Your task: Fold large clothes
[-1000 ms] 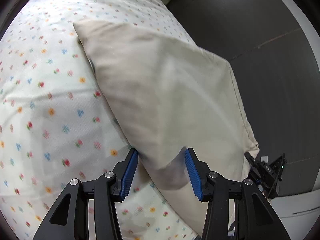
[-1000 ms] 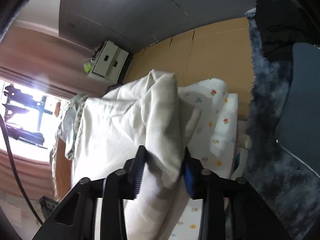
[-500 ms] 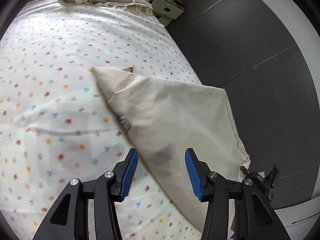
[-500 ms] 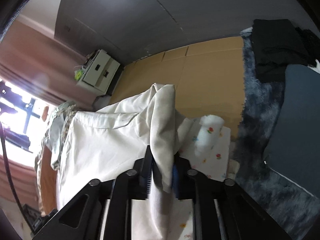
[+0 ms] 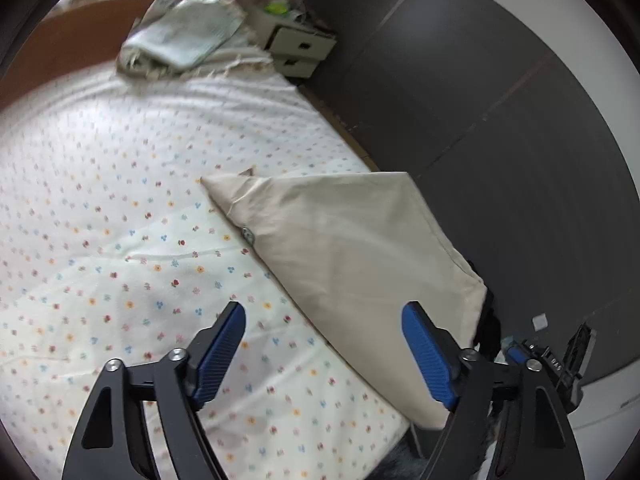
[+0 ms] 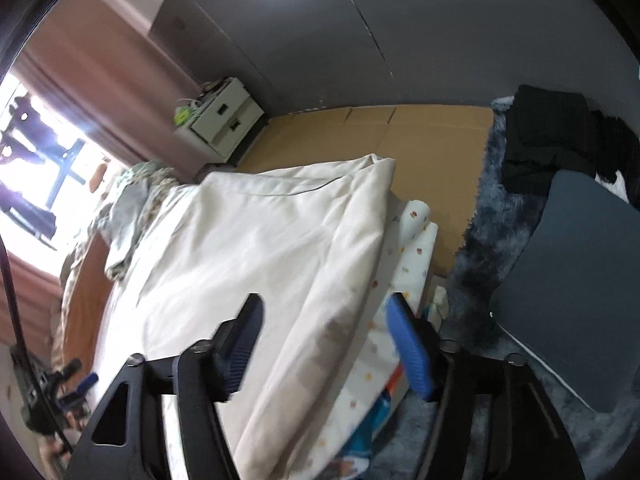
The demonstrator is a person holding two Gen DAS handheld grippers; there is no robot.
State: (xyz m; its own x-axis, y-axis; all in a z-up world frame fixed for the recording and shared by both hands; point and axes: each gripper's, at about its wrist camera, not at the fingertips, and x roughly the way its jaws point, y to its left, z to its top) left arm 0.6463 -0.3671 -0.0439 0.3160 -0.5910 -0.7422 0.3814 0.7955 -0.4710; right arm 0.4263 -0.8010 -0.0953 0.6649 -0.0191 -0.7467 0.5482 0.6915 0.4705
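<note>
Both tools, left [image 5: 324, 344] and right [image 6: 324, 340], have just opened wide above the cream garment [image 5: 360, 248], empty.

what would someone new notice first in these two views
A folded cream garment lies along the right edge of the bed, on the flower-dotted sheet. Both the left gripper and right gripper stand open above it, their jaws having just opened, with nothing pinched. At the bed's head sits a crumpled pale green blanket.
</note>
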